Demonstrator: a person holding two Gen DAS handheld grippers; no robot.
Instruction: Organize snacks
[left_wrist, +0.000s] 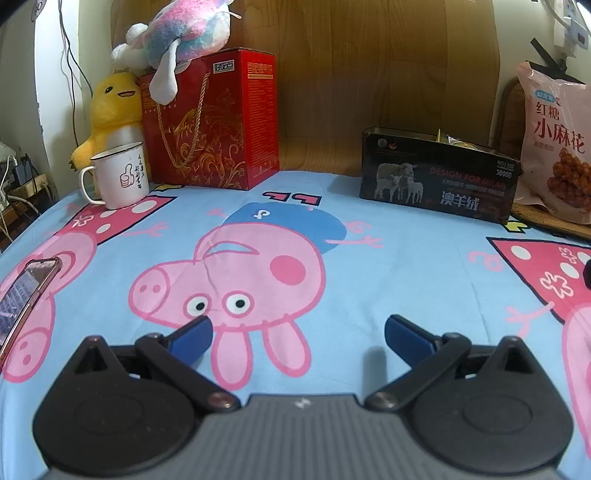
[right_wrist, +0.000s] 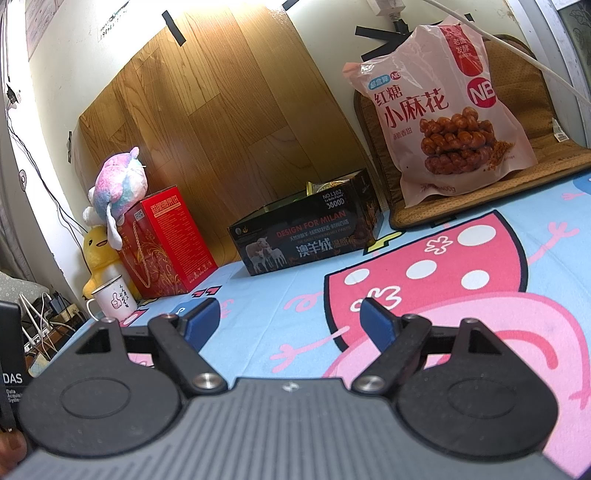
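Both the left gripper and the right gripper stand wide apart, empty, above the cartoon-pig sheet. At its far edge sits an open black box with a snack packet inside; a pink bag of fried dough twists leans upright on a woven mat at the far right corner.

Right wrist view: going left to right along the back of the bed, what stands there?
White mug → yellow duck plush → red gift box → black open box → pink snack bag. The pastel plush sits above the red box, so it is left out.
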